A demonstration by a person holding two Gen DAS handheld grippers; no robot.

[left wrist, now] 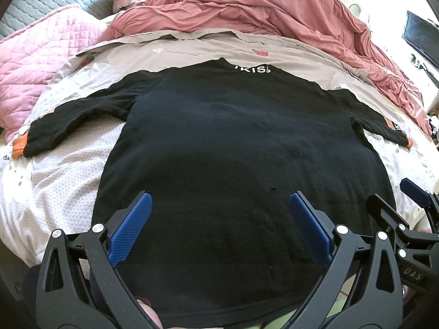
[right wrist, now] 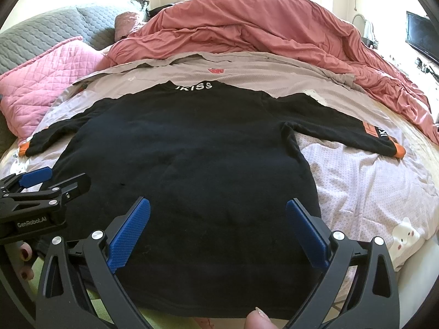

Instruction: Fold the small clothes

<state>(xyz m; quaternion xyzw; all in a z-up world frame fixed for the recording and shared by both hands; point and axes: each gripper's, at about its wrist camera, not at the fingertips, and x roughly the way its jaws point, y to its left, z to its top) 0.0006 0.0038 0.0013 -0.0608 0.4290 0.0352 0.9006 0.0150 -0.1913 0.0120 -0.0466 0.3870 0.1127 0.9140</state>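
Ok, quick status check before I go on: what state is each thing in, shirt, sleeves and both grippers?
Black shirt: spread flat on the bed, unfolded, collar at the far end.
Left sleeve: stretched out sideways, not folded in.
Right sleeve: stretched out sideways, not folded in.
Left gripper: open, holding nothing, over the hem.
Right gripper: open, holding nothing, over the hem.
Pink duvet: bunched up beyond the shirt.

Rumpled red duvet [left wrist: 260,8], pink quilted pillow [left wrist: 41,63] — grey bedsheet [left wrist: 68,170], monitor [left wrist: 421,38]
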